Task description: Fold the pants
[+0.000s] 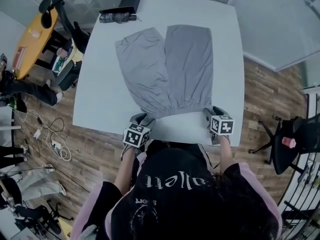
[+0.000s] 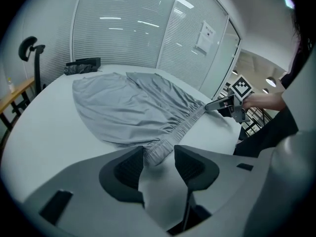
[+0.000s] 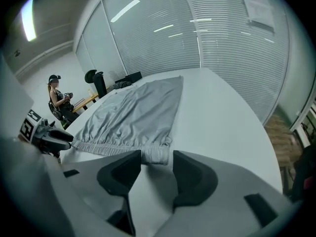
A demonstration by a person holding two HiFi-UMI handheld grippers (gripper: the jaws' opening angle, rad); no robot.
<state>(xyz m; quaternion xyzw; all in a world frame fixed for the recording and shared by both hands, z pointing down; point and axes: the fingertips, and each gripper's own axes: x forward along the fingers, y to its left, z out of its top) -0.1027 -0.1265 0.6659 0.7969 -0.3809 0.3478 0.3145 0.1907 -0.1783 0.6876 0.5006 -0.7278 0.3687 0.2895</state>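
Grey pants lie flat on the white table, legs pointing away and the elastic waistband along the near side. My left gripper is at the waistband's left corner. In the left gripper view my left gripper is open, with that corner lying between its tips. My right gripper is at the right corner. In the right gripper view my right gripper is open too, the waistband end between its tips. Neither pair of pads presses on the cloth.
A black box and a dark bundle sit at the table's far edge. Left of the table are a yellow table, office chairs and floor cables. Another chair stands at the right. A person sits far back.
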